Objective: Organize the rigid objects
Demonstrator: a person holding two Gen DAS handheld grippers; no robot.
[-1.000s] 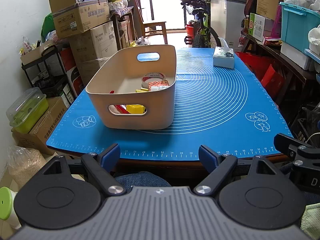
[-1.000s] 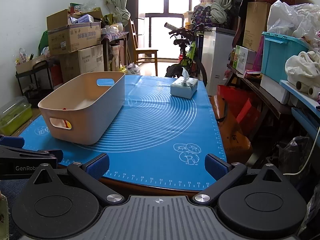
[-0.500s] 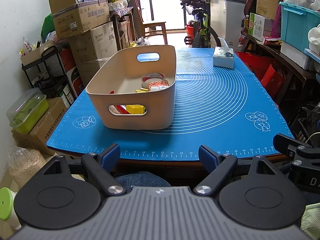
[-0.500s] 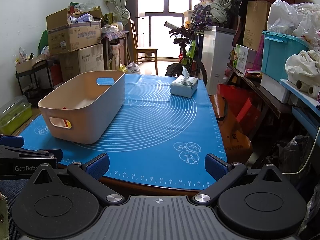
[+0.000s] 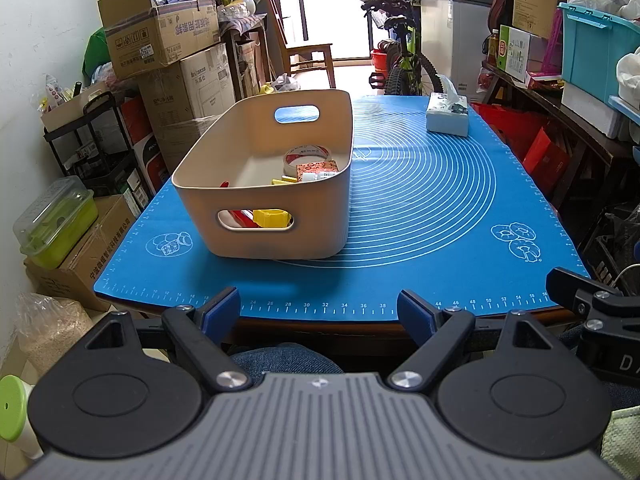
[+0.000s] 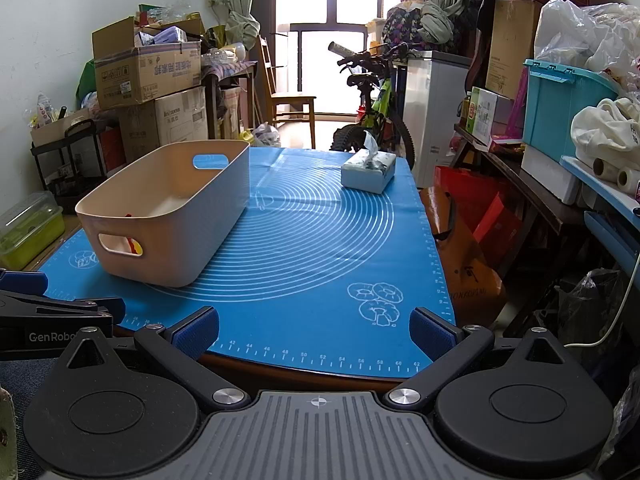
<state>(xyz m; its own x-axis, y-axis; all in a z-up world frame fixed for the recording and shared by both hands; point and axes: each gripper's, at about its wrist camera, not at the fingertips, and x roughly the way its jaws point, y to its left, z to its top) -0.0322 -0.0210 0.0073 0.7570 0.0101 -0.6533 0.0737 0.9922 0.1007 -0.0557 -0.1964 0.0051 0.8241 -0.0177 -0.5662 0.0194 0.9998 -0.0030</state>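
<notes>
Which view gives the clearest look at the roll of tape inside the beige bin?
The left wrist view. It looks down into the beige bin, so the roll of tape shows near the right wall beside a red patterned box. In the right wrist view the bin's near wall hides the tape entirely.

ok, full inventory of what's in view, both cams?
bin: 1, beige, left on mat
tape roll: 1, clear with red print, in bin
yellow piece: 1, seen through bin handle slot
red piece: 1, beside it
printed box: 1, red-orange, in bin
tissue box: 1, pale blue, far right of mat
mat: 1, blue, covers table
left gripper: open, empty
right gripper: open, empty
</notes>
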